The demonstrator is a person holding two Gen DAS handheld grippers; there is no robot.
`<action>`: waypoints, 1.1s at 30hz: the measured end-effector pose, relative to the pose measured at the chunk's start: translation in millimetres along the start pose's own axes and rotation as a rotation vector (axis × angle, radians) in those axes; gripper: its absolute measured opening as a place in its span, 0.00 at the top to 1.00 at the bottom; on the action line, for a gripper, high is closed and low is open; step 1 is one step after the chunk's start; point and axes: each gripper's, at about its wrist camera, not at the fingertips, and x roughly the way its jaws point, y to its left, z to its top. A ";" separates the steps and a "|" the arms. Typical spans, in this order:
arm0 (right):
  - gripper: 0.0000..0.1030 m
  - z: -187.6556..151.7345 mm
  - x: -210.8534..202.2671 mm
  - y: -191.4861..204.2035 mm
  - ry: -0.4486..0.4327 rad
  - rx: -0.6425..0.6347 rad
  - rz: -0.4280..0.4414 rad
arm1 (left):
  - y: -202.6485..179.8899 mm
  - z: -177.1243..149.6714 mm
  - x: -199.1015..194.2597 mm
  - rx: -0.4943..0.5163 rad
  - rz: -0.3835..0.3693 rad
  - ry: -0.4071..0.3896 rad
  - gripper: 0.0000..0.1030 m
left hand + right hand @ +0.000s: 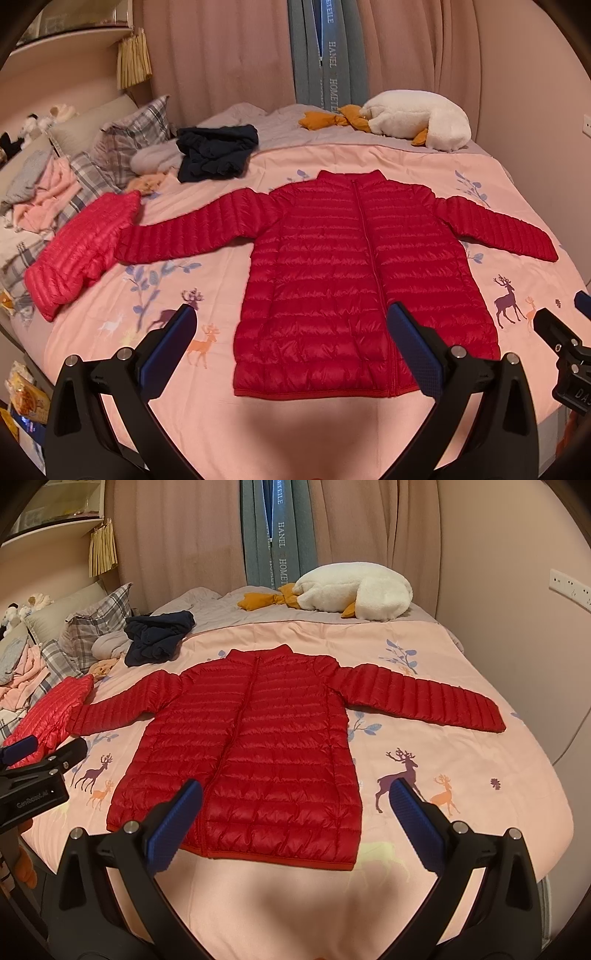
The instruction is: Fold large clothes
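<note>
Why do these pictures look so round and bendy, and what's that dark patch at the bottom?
Left wrist view: fisheye lens bows the curtains and blackens the corners; warm pinkish light, soft shadow on the bedspread below the red jacket. Right wrist view: same curving, same shadow; the blue fingers look slightly soft.

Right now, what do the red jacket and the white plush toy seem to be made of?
Red jacket: probably thin synthetic shell, nylon or polyester, with padded filling; it has a slight sheen and puffy horizontal quilted rows. White plush toy: apparently soft matte fleece or pile fabric; its surface looks fuzzy, without shine.
</note>
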 end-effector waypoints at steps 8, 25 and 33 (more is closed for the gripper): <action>0.02 -18.4 33.6 -23.2 -0.052 0.232 0.546 | 56.9 -19.7 92.5 -0.339 -0.410 0.140 0.01; 0.02 -20.3 93.4 -16.0 -0.013 0.267 0.630 | 309.7 -34.5 247.2 -0.895 -0.227 0.092 0.01; 0.02 -13.8 118.6 -0.6 0.041 0.213 0.576 | 370.8 -28.3 300.3 -1.075 -0.313 0.045 0.01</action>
